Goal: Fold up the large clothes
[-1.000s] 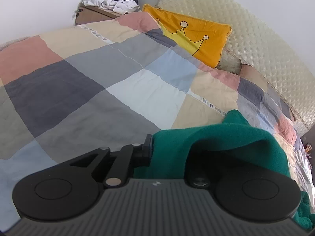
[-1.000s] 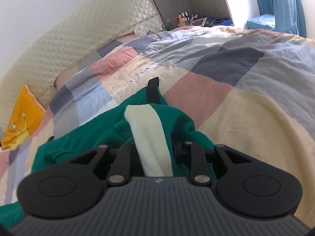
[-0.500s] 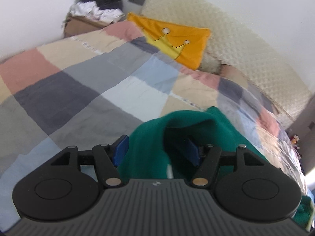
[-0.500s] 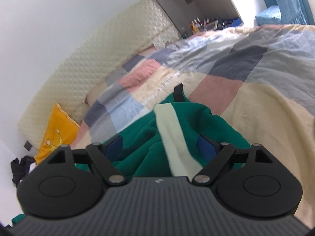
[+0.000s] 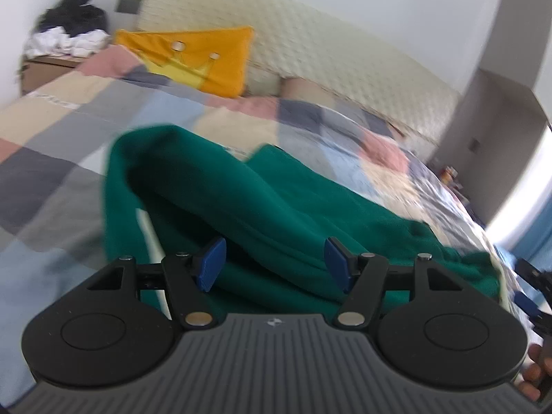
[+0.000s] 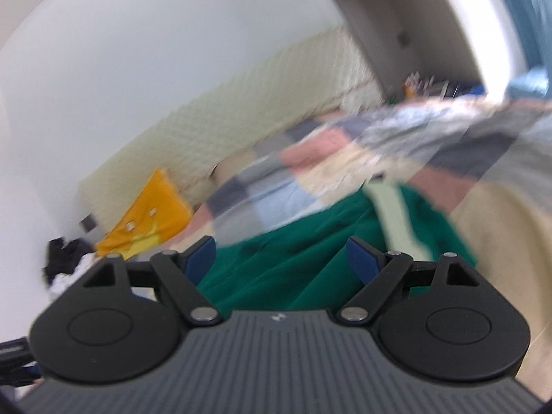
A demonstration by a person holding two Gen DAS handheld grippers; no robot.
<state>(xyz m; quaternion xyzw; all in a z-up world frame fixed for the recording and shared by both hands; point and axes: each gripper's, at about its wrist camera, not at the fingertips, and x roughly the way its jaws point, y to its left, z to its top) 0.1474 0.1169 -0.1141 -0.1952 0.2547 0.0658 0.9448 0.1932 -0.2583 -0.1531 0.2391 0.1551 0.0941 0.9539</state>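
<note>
The garment (image 5: 276,214), a green one with a pale stripe (image 6: 390,207), is lying in a loose heap on the bed, on top of the checked quilt (image 5: 62,158); in the left view a thick fold of it is rising toward the headboard (image 5: 345,55), and in the right view the stripe is running along its right part, near the pink and beige squares; both views are blurred. The left tool (image 5: 274,264) is standing over the garment with its jaws apart; the blue pads (image 5: 212,264) are showing on both sides and they are not pressing the cloth, so the tool is holding nothing; its jaws have just been opening. The right tool (image 6: 284,260) is also wide open above the green cloth; its pads (image 6: 362,258) are free, the cloth is lying below and beyond them, and its jaws too have just been opening. A yellow pillow (image 5: 196,58) with a crown drawing is leaning against the headboard, well apart from the garment; a pile of dark and white clothes (image 5: 65,31) is sitting beyond the bed corner. At the right edge of the left view some fingers (image 5: 533,372) are showing beside the tool body.
</note>
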